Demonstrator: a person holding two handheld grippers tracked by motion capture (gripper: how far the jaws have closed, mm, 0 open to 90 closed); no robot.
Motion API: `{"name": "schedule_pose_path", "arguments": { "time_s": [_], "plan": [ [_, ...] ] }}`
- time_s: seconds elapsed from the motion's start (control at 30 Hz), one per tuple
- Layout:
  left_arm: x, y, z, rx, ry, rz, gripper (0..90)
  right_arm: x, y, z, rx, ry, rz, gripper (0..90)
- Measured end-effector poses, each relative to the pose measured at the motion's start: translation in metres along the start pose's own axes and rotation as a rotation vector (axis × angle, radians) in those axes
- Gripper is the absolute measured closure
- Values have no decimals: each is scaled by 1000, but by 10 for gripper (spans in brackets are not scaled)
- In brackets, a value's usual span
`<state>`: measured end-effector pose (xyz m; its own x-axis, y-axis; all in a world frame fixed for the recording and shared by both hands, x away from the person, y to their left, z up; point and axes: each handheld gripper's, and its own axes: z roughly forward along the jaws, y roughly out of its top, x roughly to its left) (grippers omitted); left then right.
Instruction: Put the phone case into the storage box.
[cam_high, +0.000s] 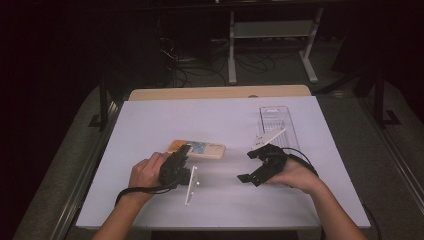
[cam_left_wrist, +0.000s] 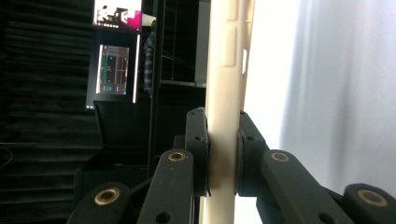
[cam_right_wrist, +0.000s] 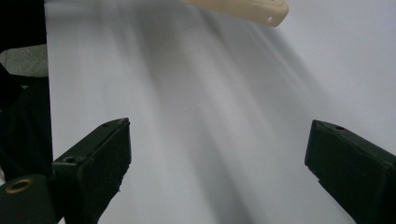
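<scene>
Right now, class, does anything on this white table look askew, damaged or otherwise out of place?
Nothing looks spilled or damaged. The cream phone case with a colourful printed back lies slightly askew on the white table, clamped at one edge by the left hand-held gripper. The clear plastic tray lies flat at the far right. The right hand-held gripper is open.

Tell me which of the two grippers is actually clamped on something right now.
The left gripper: its pads pinch the edge of the cream phone case. The right gripper has wide-open jaws over the bare white table.
</scene>
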<state>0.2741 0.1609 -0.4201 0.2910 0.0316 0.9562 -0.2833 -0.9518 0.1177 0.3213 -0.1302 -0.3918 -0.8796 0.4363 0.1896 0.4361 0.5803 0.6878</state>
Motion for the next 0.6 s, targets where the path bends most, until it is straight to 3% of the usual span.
{"name": "schedule_pose_path", "arguments": {
  "time_s": [0.33,0.4,0.6],
  "plan": [
    [4,0,-1,-5,-11,-45,793,0,0,0,-5,3,-9,64],
    [3,0,0,-26,-13,-86,793,0,0,0,-4,3,-6,64],
    [7,-1,0,-30,-45,-153,793,0,0,0,-3,1,-5,64]
  ]
}}
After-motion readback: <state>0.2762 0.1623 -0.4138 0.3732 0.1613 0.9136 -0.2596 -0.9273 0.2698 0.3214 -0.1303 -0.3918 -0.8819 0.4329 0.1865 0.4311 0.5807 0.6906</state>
